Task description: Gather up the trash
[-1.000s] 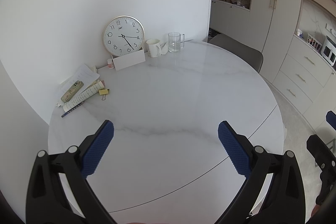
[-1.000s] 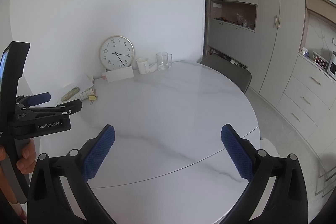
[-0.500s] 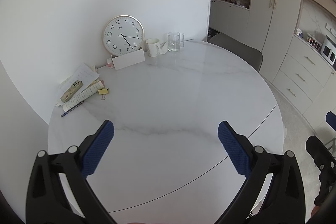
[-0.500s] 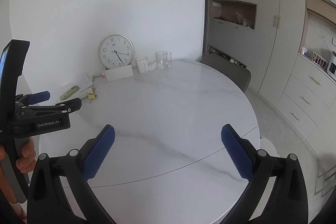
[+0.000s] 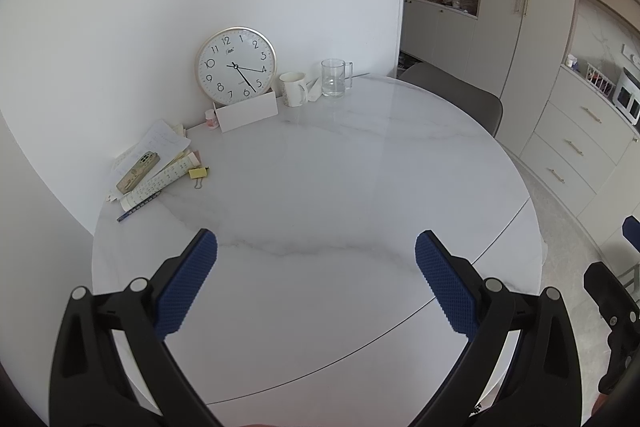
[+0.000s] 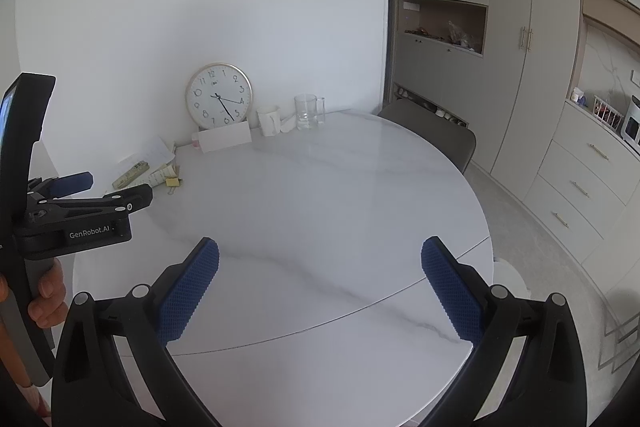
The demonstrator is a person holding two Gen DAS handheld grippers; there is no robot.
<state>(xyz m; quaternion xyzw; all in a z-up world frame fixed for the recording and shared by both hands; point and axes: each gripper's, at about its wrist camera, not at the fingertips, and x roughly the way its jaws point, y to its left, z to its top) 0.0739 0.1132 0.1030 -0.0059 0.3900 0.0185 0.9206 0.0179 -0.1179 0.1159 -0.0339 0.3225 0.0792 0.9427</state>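
My left gripper (image 5: 316, 251) is open and empty above the near part of a round white marble table (image 5: 340, 187). My right gripper (image 6: 320, 259) is also open and empty over the table's near edge (image 6: 320, 327). The left gripper also shows at the left of the right wrist view (image 6: 80, 195). At the table's far left lies a pile of papers (image 5: 156, 151) with a phone (image 5: 138, 177) on it, a pen (image 5: 138, 207), a yellow binder clip (image 5: 199, 174) and a small crumpled white scrap (image 5: 315, 91) between the cups.
A round wall clock (image 5: 236, 65) leans on the wall behind a white card box (image 5: 248, 113). A white mug (image 5: 294, 89) and a glass mug (image 5: 335, 78) stand beside it. A grey chair (image 5: 456, 95) and cabinets (image 5: 572, 143) are at right.
The right wrist view has drifted slightly, so the table items sit a little lower and further right. Both grippers stay open and empty.
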